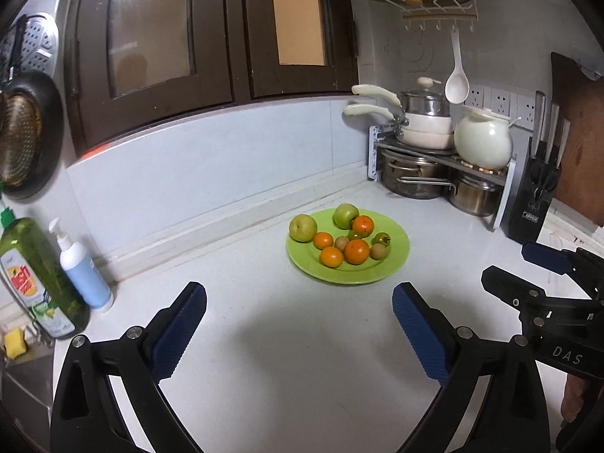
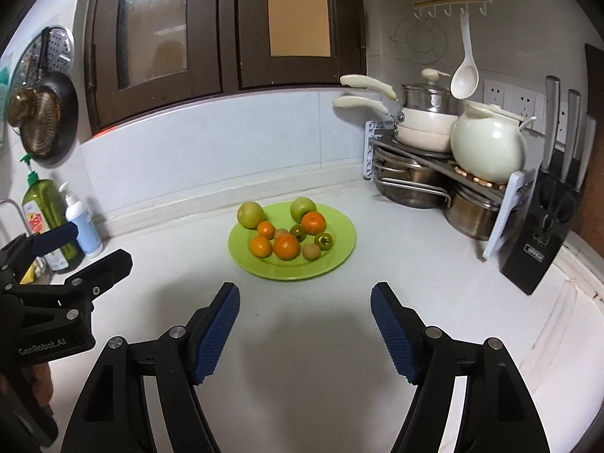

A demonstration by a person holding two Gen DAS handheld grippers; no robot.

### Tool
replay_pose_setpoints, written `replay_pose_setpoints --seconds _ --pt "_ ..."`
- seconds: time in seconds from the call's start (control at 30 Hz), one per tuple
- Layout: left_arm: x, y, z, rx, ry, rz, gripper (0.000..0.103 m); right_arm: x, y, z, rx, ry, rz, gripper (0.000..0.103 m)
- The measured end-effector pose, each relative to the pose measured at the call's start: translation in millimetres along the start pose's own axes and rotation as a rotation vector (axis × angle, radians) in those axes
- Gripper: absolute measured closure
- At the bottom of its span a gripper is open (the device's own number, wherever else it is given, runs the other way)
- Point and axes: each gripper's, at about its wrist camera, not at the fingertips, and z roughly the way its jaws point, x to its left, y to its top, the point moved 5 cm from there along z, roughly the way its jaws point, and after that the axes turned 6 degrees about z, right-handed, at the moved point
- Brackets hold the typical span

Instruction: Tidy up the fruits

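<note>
A green plate [image 1: 396, 260] sits on the white worktop [image 1: 302, 358], a little above the middle of the left wrist picture, and all the fruit is on it. At the back of the plate are two big green fruits [image 1: 303, 227], one toward the left and one more in the middle. In front of them lie four oranges [image 1: 356, 251], two small green tomatoes [image 1: 381, 239] and two small tan round fruits [image 1: 378, 251], all close together and some touching. The left tool [image 1: 299, 324] is at the bottom of that picture with its two blue pads [image 1: 177, 336] spread wide apart. Nothing is between them, only bare worktop. The right tool [image 2: 305, 321] is at the bottom of the right wrist picture. It is also let go, with its pads apart and nothing held. Both tools are near the plate but not touching it. In the upper right are stacked pots [image 1: 426, 128] and a white jar [image 1: 483, 143] on a small rack [image 1: 377, 151], with a black knife block [image 1: 534, 196] beside it. At the left edge stand a green soap bottle [image 1: 41, 279] and a white pump bottle [image 1: 81, 268].
</note>
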Motion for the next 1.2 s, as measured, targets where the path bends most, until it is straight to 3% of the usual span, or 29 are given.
replay_pose_setpoints --seconds 0.53,1.2 --pt "-58.4 -13.8 -74.2 -0.03 0.041 -0.026 0.0 -35.4 -20.7 -73.7 -0.022 0.063 -0.02 0.027" --pt "-85.2 -33.2 -132.6 -0.059 0.064 -0.037 0.0 -53.2 -46.8 -131.9 -0.046 0.096 -0.04 0.026"
